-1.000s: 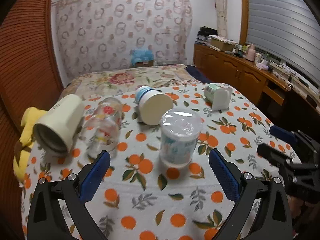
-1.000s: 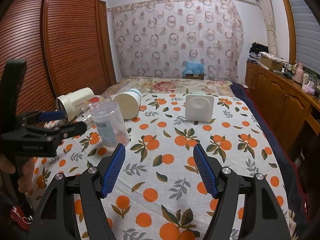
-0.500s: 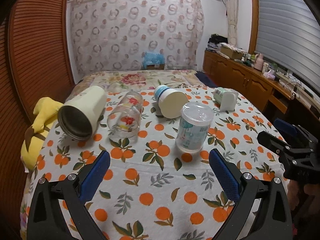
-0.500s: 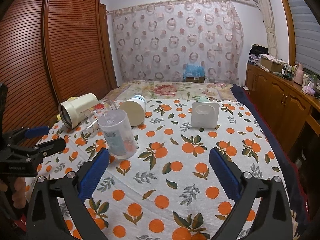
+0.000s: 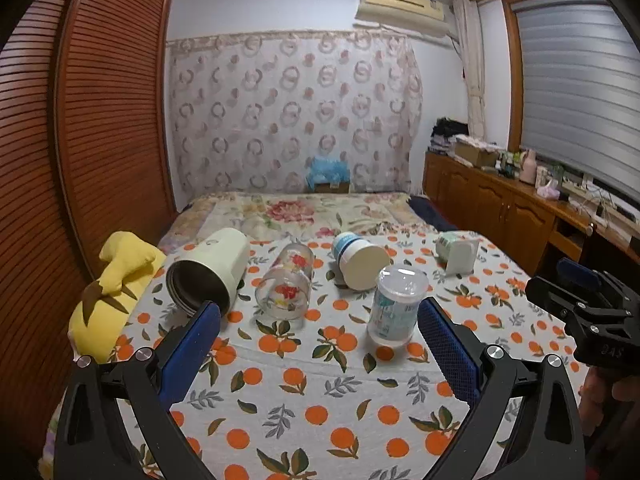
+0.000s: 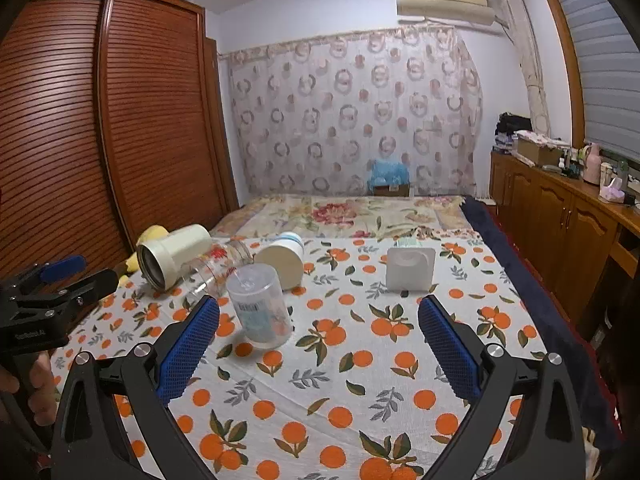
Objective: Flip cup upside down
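A clear plastic cup [image 5: 394, 306] stands upside down on the orange-print cloth [image 5: 304, 392]; it also shows in the right wrist view [image 6: 258, 306]. My left gripper [image 5: 318, 344] is open and empty, held back from and above the cup. My right gripper [image 6: 318, 344] is open and empty, to the right of the cup and short of it. A cream cup [image 5: 210, 270], a clear flowered glass [image 5: 286, 282] and a white cup with a blue band [image 5: 360, 260] lie on their sides behind it.
A white square-based cup [image 6: 410, 268] lies at the far right of the cloth. A yellow plush toy [image 5: 112, 284] sits at the left edge by the wooden wardrobe [image 5: 92, 120]. A wooden cabinet [image 6: 560, 224] runs along the right.
Both grippers have pulled back and risen from the cups, so more of the room shows. The right gripper's jaws have opened wider. The clear cup has stayed upside down in place.
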Action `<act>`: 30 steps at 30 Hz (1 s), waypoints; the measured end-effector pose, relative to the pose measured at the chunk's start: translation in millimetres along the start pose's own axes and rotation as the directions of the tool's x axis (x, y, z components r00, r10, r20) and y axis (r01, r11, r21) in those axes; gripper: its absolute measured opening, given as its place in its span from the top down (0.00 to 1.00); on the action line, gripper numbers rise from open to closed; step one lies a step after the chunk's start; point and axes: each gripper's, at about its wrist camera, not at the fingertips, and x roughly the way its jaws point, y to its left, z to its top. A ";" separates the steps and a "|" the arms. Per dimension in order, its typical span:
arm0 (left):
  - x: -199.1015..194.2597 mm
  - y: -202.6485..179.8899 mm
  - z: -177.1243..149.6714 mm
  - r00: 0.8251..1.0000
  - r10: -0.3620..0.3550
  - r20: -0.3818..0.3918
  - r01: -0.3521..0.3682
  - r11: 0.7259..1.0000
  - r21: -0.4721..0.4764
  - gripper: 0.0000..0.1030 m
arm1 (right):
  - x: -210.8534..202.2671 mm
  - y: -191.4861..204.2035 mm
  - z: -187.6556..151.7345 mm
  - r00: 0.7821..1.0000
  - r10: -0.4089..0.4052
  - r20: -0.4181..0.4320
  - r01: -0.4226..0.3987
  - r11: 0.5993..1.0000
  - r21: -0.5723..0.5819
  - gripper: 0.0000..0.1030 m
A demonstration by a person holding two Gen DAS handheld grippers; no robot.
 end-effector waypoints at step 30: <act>-5.5 -2.6 0.9 1.000 0.008 0.020 -0.008 1.000 -0.002 0.08 | -10.8 1.9 3.8 1.000 0.005 0.024 -0.006 1.000 0.002 0.03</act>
